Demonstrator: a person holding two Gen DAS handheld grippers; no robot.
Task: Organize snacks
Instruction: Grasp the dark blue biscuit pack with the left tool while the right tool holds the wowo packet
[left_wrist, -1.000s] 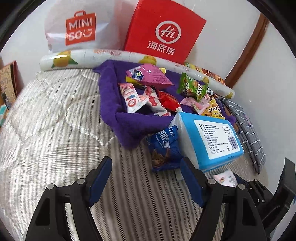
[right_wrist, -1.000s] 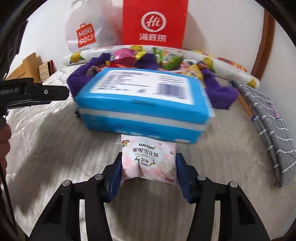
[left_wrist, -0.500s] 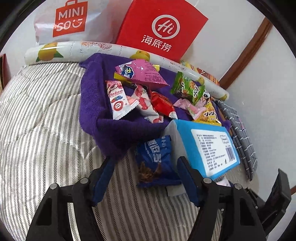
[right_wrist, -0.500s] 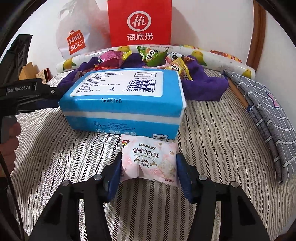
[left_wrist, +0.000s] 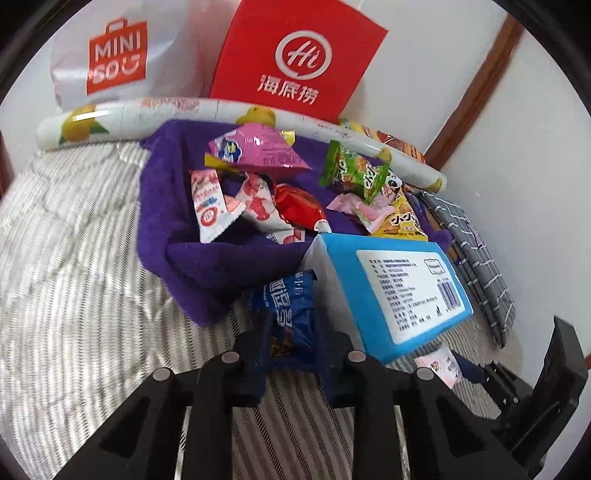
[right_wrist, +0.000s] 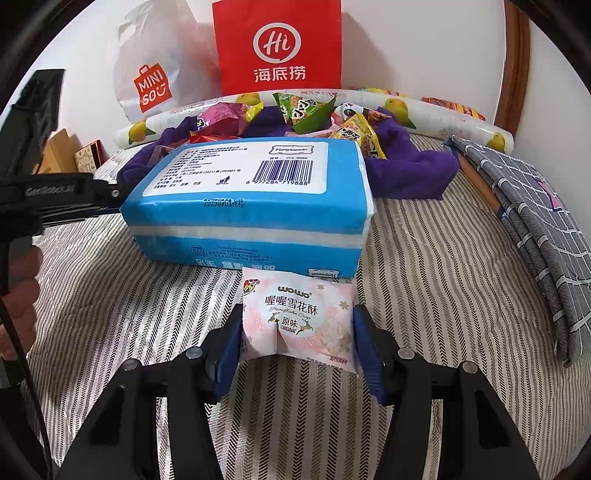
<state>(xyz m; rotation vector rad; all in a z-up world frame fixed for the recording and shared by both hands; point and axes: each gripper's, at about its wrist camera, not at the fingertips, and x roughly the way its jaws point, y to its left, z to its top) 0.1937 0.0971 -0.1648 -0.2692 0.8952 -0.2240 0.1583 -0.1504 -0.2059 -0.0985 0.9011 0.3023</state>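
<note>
Left tongs (left_wrist: 293, 345) are pinched on the blue snack (left_wrist: 290, 314), which lies on the bed just beside the tissue pack (left_wrist: 399, 291). Right tongs (right_wrist: 297, 345) grip the pink snack (right_wrist: 297, 321) between both fingers, with the tissue pack directly ahead, touching the snack's far edge.

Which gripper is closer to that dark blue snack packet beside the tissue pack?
Left. The left gripper is closed on the dark blue snack packet. The right gripper holds a pink snack packet on the other side of the tissue pack.
</note>
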